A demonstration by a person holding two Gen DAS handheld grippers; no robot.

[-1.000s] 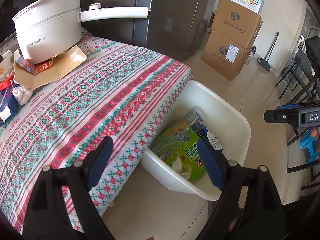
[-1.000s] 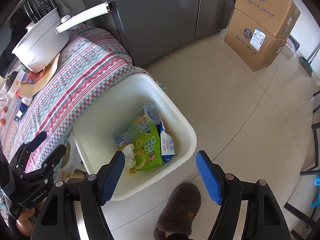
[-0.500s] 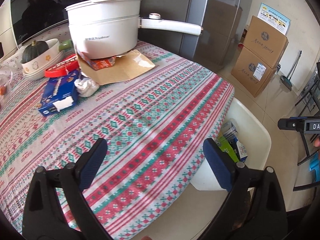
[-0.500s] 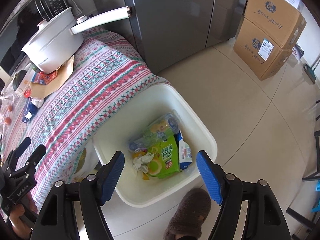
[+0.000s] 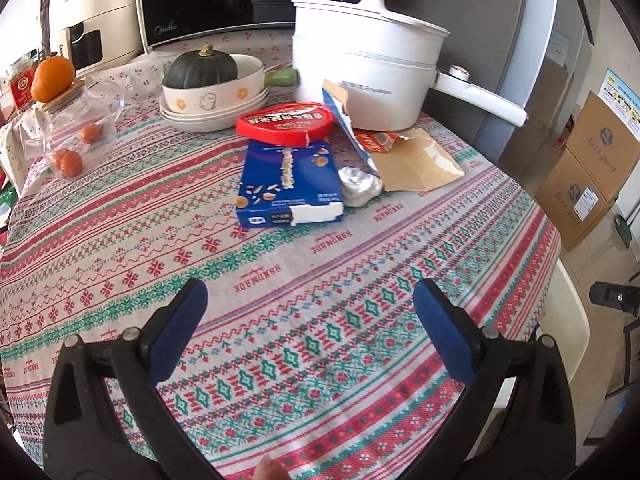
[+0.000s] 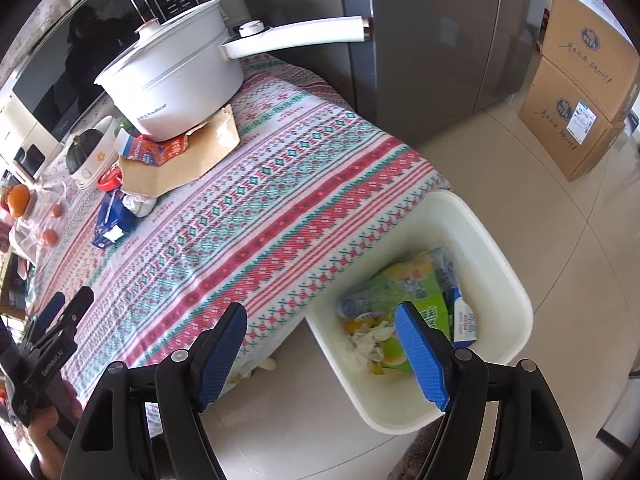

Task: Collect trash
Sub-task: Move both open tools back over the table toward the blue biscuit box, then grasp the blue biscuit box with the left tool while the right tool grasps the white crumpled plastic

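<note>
Left gripper [image 5: 308,316] jaws opening, empty, over woven tablecloth [image 5: 280,280], right gripper [image 6: 322,344] parted, empty, flat blue box [image 5: 290,184]

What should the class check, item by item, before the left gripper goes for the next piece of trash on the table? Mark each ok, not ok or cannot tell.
1. Left gripper carries nothing: ok; its jaws are opening, only tablecloth between the fingers.
2. Right gripper carries nothing: ok, open over the table edge and bin.
3. Trash remains on the table: ok; blue box, crumpled white wad and red lid lie together.
4. Clear path to the blue box: ok, bare tablecloth ahead.
5. White bin has room: ok, wrappers cover only the bottom.
6. Brown paper free to lift: not ok; the right wrist view shows the white pot standing on it.
</note>
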